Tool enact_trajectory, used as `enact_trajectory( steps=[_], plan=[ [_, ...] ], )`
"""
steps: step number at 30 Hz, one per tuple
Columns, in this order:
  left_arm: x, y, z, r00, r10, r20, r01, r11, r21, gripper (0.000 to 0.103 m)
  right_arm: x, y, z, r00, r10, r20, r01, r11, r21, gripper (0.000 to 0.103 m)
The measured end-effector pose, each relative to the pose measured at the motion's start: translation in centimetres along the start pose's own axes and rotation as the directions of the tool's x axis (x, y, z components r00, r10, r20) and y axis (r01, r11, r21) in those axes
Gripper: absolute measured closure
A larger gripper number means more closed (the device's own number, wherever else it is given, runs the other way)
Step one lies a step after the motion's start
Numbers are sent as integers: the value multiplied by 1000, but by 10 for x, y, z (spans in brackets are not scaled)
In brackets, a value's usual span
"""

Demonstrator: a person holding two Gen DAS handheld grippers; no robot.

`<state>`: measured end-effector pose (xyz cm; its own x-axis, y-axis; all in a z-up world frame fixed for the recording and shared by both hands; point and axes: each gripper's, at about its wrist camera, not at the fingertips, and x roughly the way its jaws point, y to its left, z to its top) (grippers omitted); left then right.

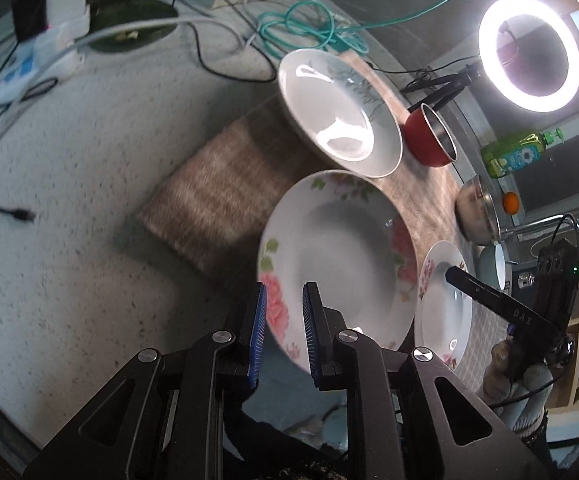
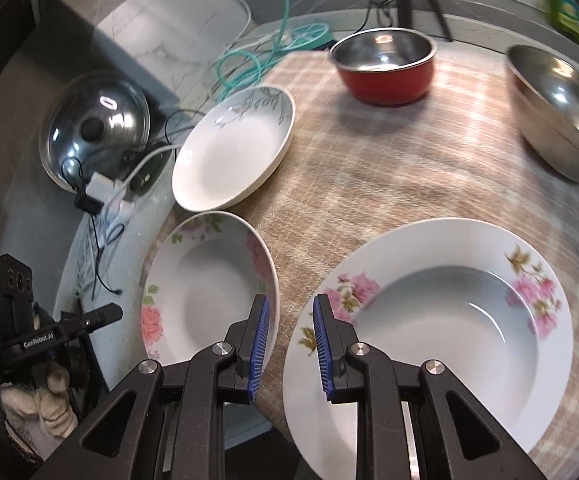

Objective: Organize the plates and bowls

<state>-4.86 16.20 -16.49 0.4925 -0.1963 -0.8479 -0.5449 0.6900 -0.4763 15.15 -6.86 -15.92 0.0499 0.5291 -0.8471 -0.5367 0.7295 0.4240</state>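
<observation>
Three plates and two bowls lie on the mat.

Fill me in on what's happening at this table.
A person is sorting dishes with handheld tongs, one in each hand. The left tongs hover at the rim of a rose-patterned plate, the right tongs beside a pink-flowered plate. Neither grips anything. A grey-leaf plate, red bowl and steel bowl sit untouched.

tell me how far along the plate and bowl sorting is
Nothing looks stacked yet. The grey-leaf white plate, the white plate with peach-pink roses and the white plate with magenta blossoms lie separately on the checked beige mat; the red steel-lined bowl and plain steel bowl stand apart. Both tongs, left and right, hover empty near plate rims. All stacking remains.
</observation>
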Motion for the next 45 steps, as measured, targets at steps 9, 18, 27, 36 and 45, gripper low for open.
enact_trajectory(
  steps=[9, 18, 27, 36, 45],
  plan=[
    [9, 8, -4, 1000, -17, -13, 16, 1000, -27, 87, 29, 12, 7, 997, -9, -73, 5, 998, -59, 82],
    [20, 8, 2, 999, -12, -30, 12, 1000, -11, 87, 44, 15, 13, 995, -26, -97, 19, 997, -69, 82],
    [25, 8, 8, 999, 3, -39, -2, 1000, 4, 87, 49, 15, 14, 994, -23, -109, 16, 998, -62, 82],
    [32, 6, 10, 998, 5, -57, -4, 1000, 13, 87, 53, 15, 14, 992, -8, -126, 1, 998, -55, 82],
    [34, 4, 11, 999, 15, -52, -13, 1000, 23, 90, 56, 15, 13, 989, 11, -145, -20, 998, -57, 89]
  ],
)
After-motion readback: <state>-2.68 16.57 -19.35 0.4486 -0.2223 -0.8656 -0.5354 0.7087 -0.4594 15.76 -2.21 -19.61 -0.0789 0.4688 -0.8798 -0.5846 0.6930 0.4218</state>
